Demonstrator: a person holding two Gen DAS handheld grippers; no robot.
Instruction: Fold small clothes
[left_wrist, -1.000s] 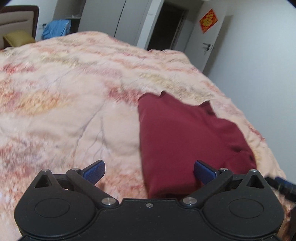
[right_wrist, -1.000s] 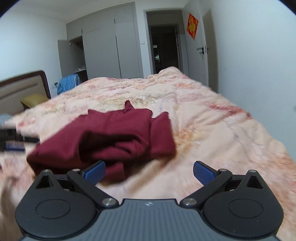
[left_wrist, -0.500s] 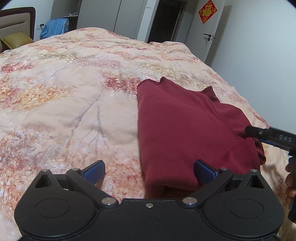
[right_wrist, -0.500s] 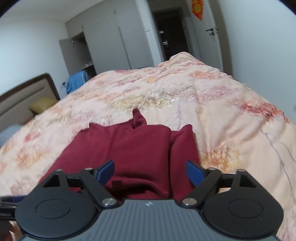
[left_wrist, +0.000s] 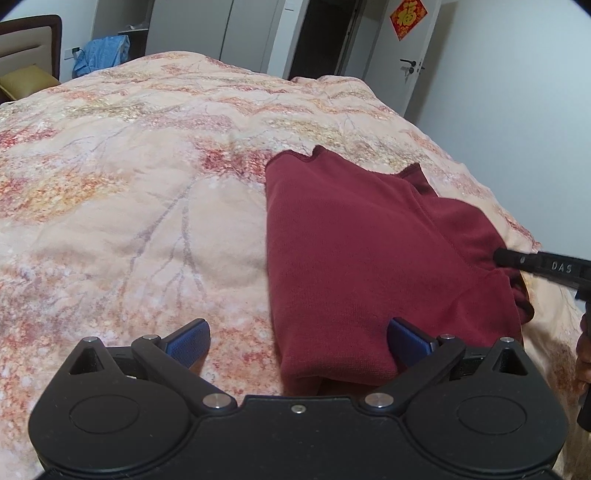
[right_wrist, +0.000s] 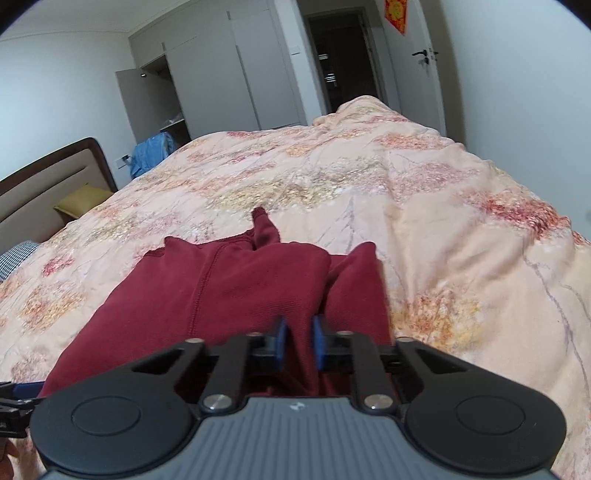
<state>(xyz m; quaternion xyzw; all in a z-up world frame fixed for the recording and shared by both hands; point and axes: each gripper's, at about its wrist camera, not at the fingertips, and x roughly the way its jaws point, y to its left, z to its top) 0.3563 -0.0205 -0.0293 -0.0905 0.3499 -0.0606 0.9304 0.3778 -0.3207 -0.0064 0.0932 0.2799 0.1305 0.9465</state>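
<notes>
Pinching the maroon garment (right_wrist: 236, 291)

Our right gripper (right_wrist: 298, 341) clamps its near fold; our left gripper (left_wrist: 297, 341) hovers wide open, holding nothing.

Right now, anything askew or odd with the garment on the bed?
Mostly tidy. The dark red garment lies partly folded on the floral bedspread, but one narrow end sticks out past its far edge, and the strip on its right sits apart from the main fold. The right gripper has pinched a fold there. No damage visible.
</notes>
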